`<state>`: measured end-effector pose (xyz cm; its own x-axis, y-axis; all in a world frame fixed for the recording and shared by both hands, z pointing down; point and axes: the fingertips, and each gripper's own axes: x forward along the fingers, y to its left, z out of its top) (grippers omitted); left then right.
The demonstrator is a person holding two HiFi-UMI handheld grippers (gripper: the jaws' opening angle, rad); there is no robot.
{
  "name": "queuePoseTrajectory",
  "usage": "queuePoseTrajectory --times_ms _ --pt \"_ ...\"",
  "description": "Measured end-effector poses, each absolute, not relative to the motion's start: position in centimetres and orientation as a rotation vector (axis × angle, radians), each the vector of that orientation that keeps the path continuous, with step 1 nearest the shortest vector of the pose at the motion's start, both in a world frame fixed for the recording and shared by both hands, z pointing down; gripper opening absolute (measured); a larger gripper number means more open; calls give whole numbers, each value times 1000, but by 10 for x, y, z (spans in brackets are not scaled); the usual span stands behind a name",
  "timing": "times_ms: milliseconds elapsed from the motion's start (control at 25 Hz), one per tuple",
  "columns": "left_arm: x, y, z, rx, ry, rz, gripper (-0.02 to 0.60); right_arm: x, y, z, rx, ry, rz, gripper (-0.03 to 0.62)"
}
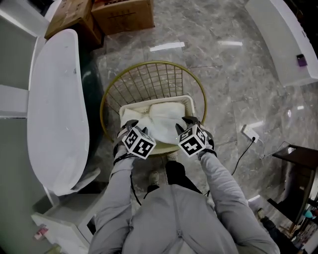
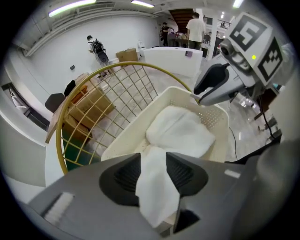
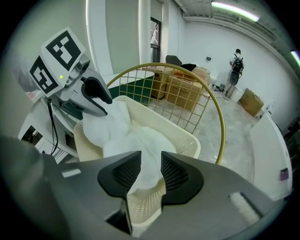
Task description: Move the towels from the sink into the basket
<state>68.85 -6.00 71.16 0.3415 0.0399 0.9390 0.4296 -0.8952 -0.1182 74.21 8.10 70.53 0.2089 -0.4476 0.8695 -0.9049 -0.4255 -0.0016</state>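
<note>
A white towel (image 1: 161, 121) lies bunched in a cream plastic basket (image 1: 190, 102), which stands inside a round gold wire basket (image 1: 149, 74). My left gripper (image 1: 128, 125) reaches down over the cream basket's near left corner, my right gripper (image 1: 189, 122) over its near right corner. In the left gripper view a fold of the towel (image 2: 157, 187) hangs loosely between the parted jaws of the left gripper (image 2: 152, 160). In the right gripper view the towel (image 3: 140, 140) runs up between the parted jaws of the right gripper (image 3: 151, 157); perforated basket wall shows below it.
A long white basin (image 1: 54, 114) stands at the left beside the wire basket. Cardboard boxes (image 1: 121, 15) sit behind it. A power strip (image 1: 250, 133) with its cable lies on the marble floor at the right, near a dark table (image 1: 303, 158). People stand far off (image 2: 194, 28).
</note>
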Motion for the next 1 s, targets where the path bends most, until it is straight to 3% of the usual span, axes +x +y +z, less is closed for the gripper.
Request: queuePoseTrajectory --times_ms 560,1000 --pt "689 -76 686 -2288 -306 -1531 222 749 75 686 1961 -1268 1085 114" --pt "646 -103 631 -2413 -9 -1466 222 742 46 622 2025 -1406 884 114"
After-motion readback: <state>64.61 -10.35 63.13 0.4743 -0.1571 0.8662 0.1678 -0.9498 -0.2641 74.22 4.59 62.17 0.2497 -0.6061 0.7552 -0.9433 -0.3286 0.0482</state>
